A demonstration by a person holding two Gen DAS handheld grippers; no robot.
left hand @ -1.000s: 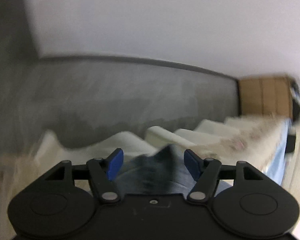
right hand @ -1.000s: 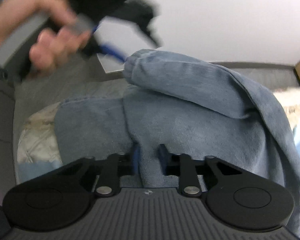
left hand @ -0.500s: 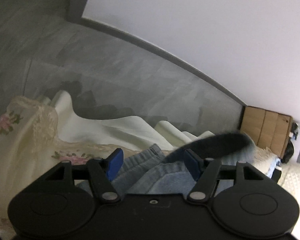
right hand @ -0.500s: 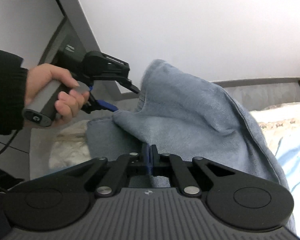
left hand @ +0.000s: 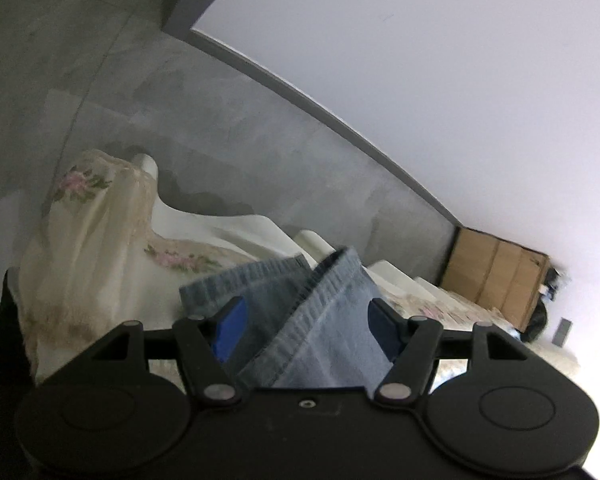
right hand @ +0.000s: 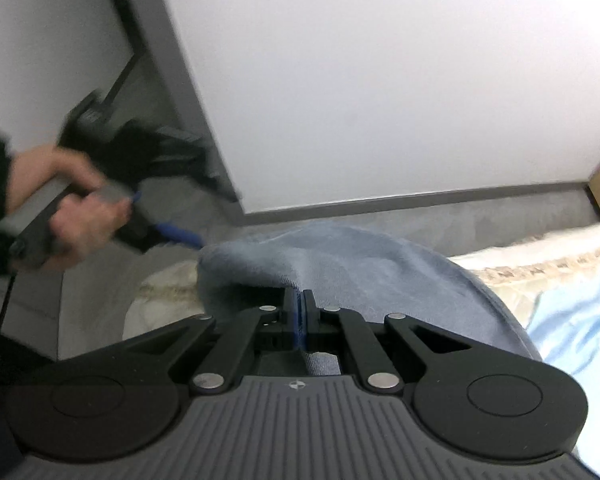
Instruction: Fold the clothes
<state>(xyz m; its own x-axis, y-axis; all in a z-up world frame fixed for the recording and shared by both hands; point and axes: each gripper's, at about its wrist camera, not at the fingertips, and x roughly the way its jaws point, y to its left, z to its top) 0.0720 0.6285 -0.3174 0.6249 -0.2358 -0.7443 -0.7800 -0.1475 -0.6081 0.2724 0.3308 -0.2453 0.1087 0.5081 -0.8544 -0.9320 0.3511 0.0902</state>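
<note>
While both tools are raised above the bed, the faded blue denim garment (right hand: 352, 264) hangs between them instead of lying flat, presumably so an edge can be aligned before the fold. Right gripper (right hand: 299, 312): blue pads pressed together on a pinch of the denim, which drapes forward over its black linkage. Left gripper (left hand: 306, 330): blue-padded fingers (left hand: 229, 326) spread wide, a ribbed hem of the garment lying loosely in the gap, so this side does not grip. Beneath, the cream floral bedspread (left hand: 100, 248) serves as the folding surface; the grey upholstered headboard (left hand: 260, 152) stands behind it.
</note>
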